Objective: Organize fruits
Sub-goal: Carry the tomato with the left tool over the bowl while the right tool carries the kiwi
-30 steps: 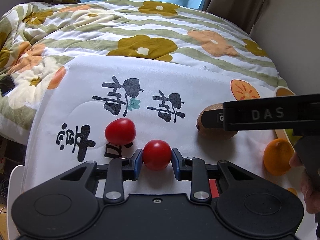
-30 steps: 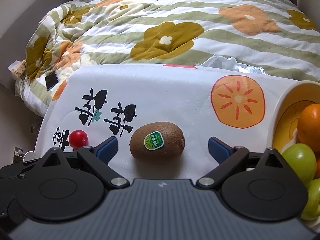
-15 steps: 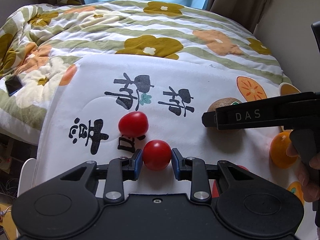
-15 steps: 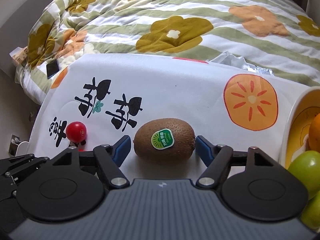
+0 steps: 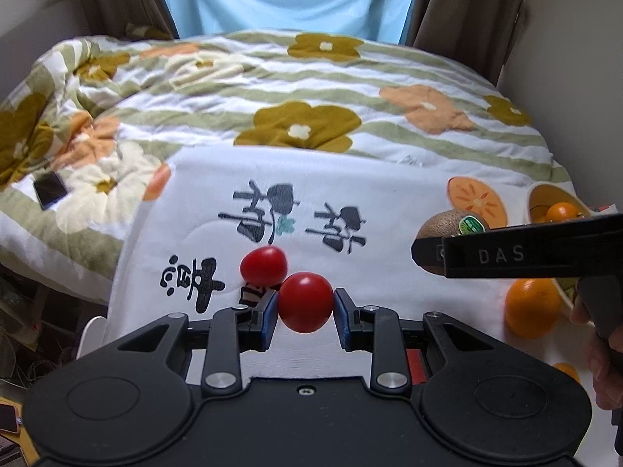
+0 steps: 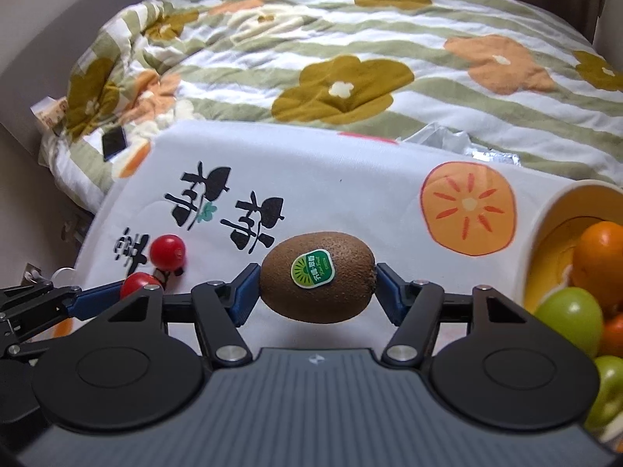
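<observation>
- Between the blue pads of the left gripper (image 5: 305, 303), the jaws are clamped on a round red tomato (image 5: 305, 301), lifted just off the white printed cloth (image 5: 350, 194); a second red tomato (image 5: 263, 270) lies just behind.
- The right gripper (image 6: 317, 278) has just closed its jaws onto a brown fuzzy kiwi with a green sticker (image 6: 317, 276), near a tipped yellow paper bowl (image 6: 553, 218) of oranges and green fruit.

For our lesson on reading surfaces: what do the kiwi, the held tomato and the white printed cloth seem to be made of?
Kiwi: real fruit by its look, matt brown fuzzy skin with a glossy green sticker.
Held tomato: smooth, shiny red skin with a soft highlight; real or plastic cannot be told.
White printed cloth: woven fabric, matt, apparently quilted, with faint stitched curves and flat printed characters.
</observation>
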Demonstrator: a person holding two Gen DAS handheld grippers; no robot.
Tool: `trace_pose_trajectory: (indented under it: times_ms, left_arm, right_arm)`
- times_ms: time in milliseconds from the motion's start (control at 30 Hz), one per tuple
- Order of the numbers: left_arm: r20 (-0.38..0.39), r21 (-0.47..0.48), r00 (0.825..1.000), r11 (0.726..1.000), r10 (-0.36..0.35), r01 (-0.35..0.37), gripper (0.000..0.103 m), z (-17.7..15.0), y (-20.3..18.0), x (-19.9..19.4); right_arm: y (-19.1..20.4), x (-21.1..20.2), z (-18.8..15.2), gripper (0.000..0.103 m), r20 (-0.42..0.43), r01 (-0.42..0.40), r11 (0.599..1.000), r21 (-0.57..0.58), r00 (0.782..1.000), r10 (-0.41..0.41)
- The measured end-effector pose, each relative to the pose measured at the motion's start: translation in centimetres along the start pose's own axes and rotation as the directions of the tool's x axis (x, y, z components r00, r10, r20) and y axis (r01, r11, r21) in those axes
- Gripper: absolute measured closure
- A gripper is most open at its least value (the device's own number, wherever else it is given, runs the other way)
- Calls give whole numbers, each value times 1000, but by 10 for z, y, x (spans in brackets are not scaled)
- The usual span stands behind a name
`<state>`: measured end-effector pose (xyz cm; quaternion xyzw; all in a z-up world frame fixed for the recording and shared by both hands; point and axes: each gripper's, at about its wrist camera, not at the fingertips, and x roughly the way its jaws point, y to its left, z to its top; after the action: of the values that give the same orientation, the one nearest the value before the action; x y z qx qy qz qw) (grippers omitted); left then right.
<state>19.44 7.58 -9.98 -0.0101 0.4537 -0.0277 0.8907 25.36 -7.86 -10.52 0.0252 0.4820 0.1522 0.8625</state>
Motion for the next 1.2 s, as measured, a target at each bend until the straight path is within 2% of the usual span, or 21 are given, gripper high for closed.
trace_pose_trajectory:
  times_ms: [300,633,867,1200]
  left_arm:
    - [71,-3,997,999,32,-32,69,1,-43,-50]
    - [139,45,990,999,-18,12,69,2,-135,-86]
    - [175,77,982,995,-72,60,69,15,-193,-89]
    - [158,149,979,984,-125,102,69,46,-227,-56]
  right_arm:
    - [-35,-70,-12,25,71,-22,1000,-8,997,22]
    - [-111,-139,-35,25,132,-2,1000,18,991,0]
    - [-164,-171,-45,26,168,36,999,30,985,-40]
    - [-217,-181,-34,26,209,89,988,129,971,-115]
